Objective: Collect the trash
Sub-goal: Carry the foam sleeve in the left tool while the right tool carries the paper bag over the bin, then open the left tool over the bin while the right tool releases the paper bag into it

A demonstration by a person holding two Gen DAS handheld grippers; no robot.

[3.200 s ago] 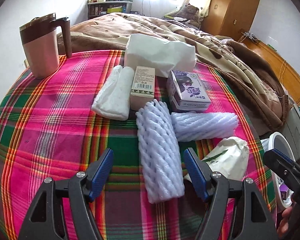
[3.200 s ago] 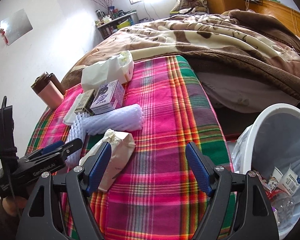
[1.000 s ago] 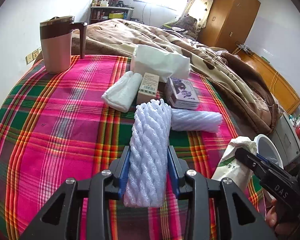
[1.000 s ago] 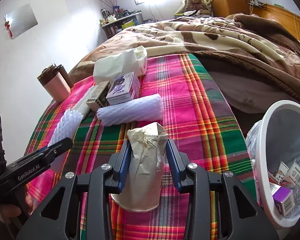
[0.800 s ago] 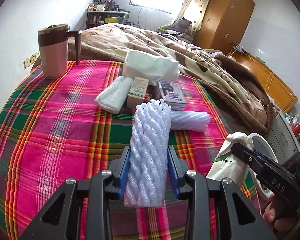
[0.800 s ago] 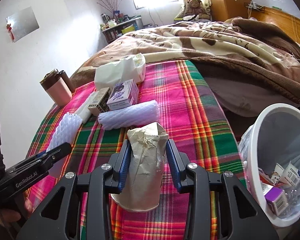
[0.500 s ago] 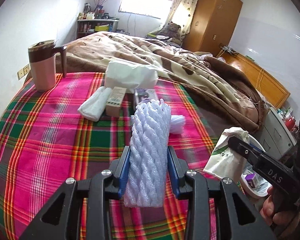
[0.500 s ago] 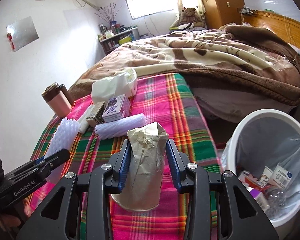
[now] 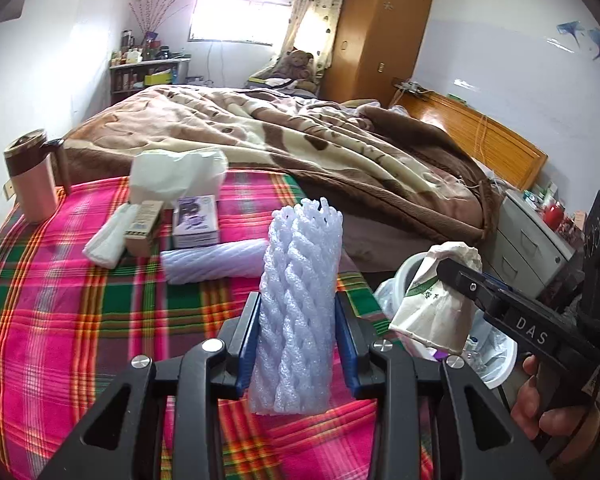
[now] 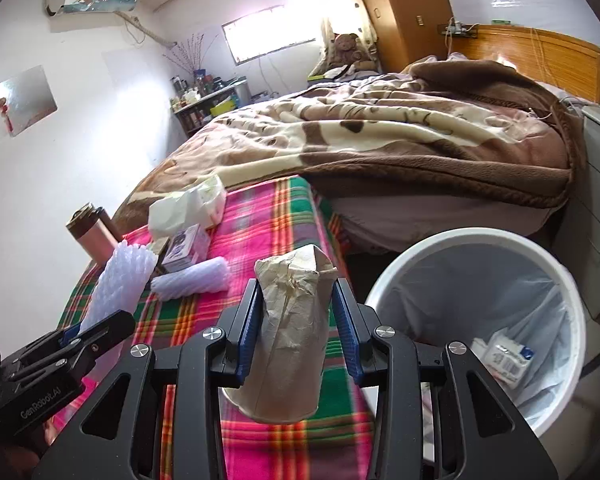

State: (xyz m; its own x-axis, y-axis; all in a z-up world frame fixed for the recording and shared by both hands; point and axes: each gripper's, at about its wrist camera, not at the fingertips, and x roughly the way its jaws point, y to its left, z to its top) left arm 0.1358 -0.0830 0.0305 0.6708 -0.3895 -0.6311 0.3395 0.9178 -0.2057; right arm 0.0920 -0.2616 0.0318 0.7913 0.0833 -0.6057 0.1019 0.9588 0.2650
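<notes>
Lifting clear of table [image 9: 80, 320]: foam sleeve [image 9: 298, 308], bag [image 10: 290, 332].

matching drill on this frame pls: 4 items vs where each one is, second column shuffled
Items
1. foam net sleeve
2. crumpled paper bag
3. second foam sleeve
4. pink mug with brown lid

Places
A. standing upright at the far left corner of the plaid cloth
B. clamped in the right gripper, near the white trash bin
C. lying flat on the cloth in front of the purple box
D. clamped in the left gripper, lifted off the cloth

Pairs: 1-D, 2-B, 3-C, 4-A
</notes>
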